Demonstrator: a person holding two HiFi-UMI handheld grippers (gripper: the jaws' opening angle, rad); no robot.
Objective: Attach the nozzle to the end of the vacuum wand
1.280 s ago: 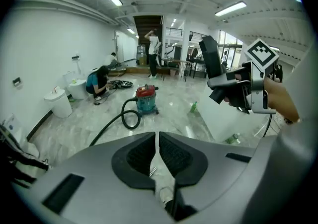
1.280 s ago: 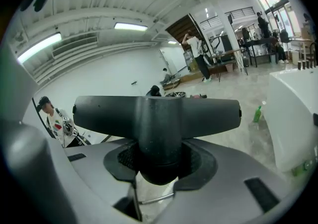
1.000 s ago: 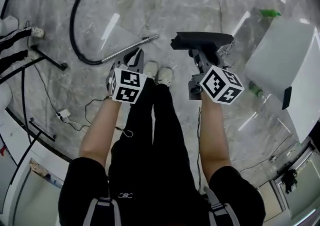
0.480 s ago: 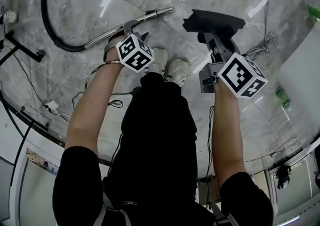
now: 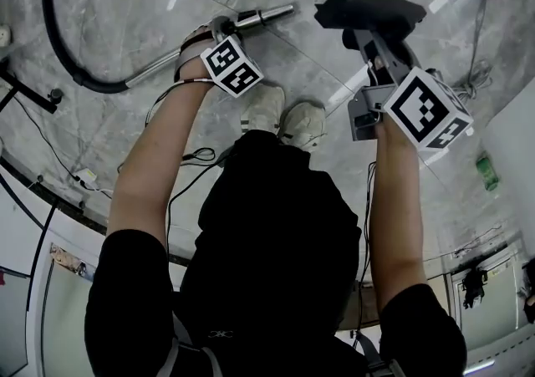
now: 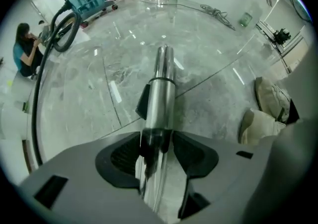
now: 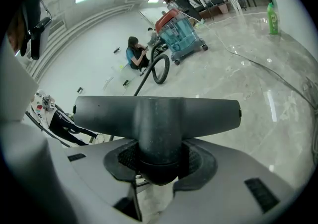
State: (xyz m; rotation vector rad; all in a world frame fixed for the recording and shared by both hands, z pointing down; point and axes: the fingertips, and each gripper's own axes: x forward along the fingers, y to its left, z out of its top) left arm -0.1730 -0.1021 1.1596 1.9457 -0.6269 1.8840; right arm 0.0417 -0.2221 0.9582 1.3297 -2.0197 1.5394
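Noted left hand-held gripper [image 6: 158,143] released, jaws straddling the vacuum wand [image 5: 263,15] on the floor [image 5: 334,141], upper centre of head view. Found right hand-held gripper [image 7: 158,156] grasping the nozzle [image 5: 368,9] by its neck, upper right, apart from wand end.

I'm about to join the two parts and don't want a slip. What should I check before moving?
1. Nozzle held: ok. The right gripper has its jaws clamped on the nozzle neck.
2. Wand between left jaws: ok. The left gripper straddles the wand, which lies on the floor.
3. Left jaws closed on wand: not ok; they stand apart.
4. Nozzle lined up with wand tip: not ok. In the head view it sits off to the right, apart from the tip.
5. Wand tip bare: ok, nothing is on it.
6. Hose free to follow: cannot tell; it runs out of view.
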